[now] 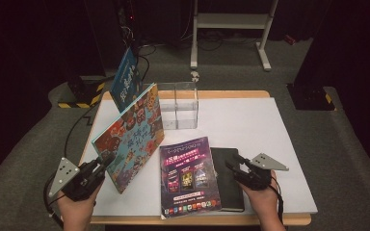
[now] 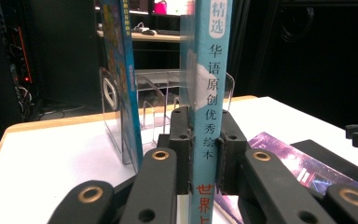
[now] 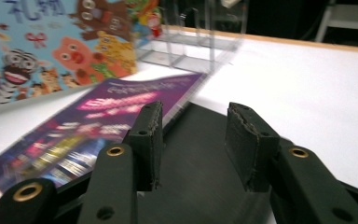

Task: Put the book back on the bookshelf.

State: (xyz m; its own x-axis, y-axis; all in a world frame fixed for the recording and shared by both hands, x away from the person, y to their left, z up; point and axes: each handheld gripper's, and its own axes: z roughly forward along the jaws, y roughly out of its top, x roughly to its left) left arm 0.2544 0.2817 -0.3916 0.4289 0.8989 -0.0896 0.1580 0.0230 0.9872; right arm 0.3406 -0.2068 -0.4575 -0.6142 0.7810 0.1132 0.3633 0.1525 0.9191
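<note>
Dark curtains and grey carpet surround a white counter [image 1: 250, 125] edged in pale wood. Near its far edge a clear acrylic rack [image 1: 178, 107] is set, with a blue book [image 1: 126, 79] leaned upright at its left end. A colourful picture book [image 1: 132, 137] is held tilted on edge at the left of the counter by the left hand-held gripper [image 1: 107, 159]; in the left gripper view its pale blue spine [image 2: 206, 116], printed with Chinese characters, is seen clamped between both pads [image 2: 182, 149], the jaws closed tight on it. A purple magazine [image 1: 189, 175] is laid flat near the front edge, and a black notebook [image 1: 227, 180] is laid just beside it on the right, the two touching or slightly overlapped. The right hand-held gripper [image 1: 232, 162] is held low over the far part of the notebook; in the right gripper view its jaws are seen partly open with nothing between them, the black cover [image 3: 196, 158] visible in the gap.
</note>
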